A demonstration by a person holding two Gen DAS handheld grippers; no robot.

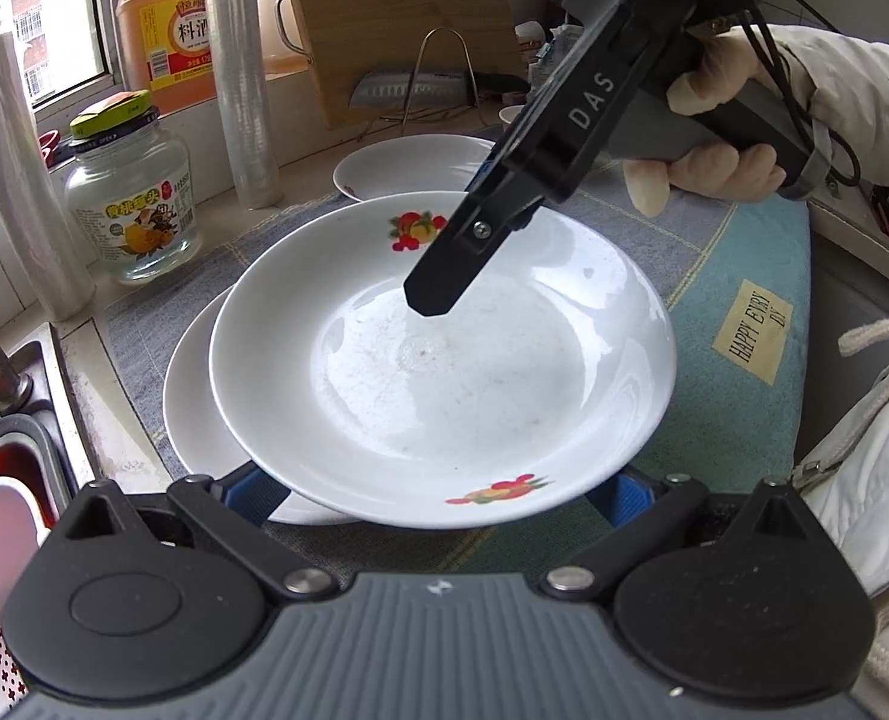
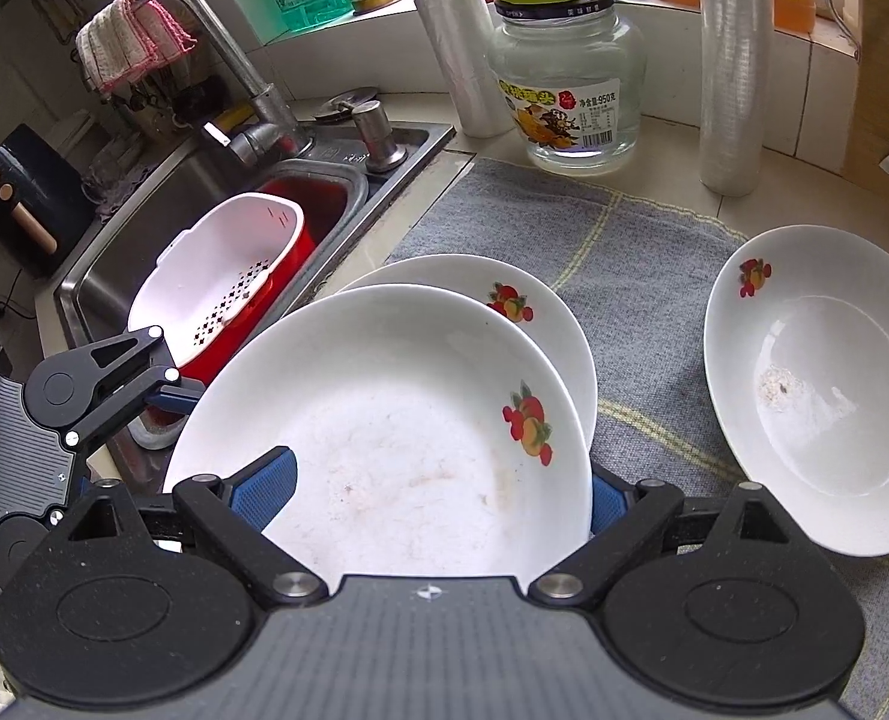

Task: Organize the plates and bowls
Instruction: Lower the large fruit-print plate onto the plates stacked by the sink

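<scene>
Left wrist view first. My left gripper (image 1: 441, 498) sits low in the frame with its fingers spread wide. Their blue tips disappear under the near rim of the top plate (image 1: 444, 396), so I can't tell whether they press on it. That white plate with fruit prints lies off-centre over the lower plate (image 1: 198, 420), and both are on the gray mat (image 1: 714, 276) that covers the counter. A third plate (image 1: 408, 165) sits further back on the same mat, apart from the pair. The right gripper (image 1: 435, 294) comes in from the upper right, held by a hand (image 1: 714, 162), and its dark tip is over the inside of the top plate. A glass jar (image 1: 132, 210) stands to the left. A cleaver (image 1: 411, 93) rests in front of a wooden cutting board (image 1: 396, 18).

Now the right wrist view. The right gripper (image 2: 435, 498) is released and wide. One of its fingers (image 2: 267, 492) lies over the inside of the top plate (image 2: 396, 420), and the other is just outside the right rim. The lower plate (image 2: 456, 276) peeks out behind it. The third plate (image 2: 822, 390) is well apart to the right on the mat. The left gripper (image 2: 171, 399) reaches the top plate's left edge. Beyond it, the sink (image 2: 144, 210) holds a white colander (image 2: 216, 276).
</scene>
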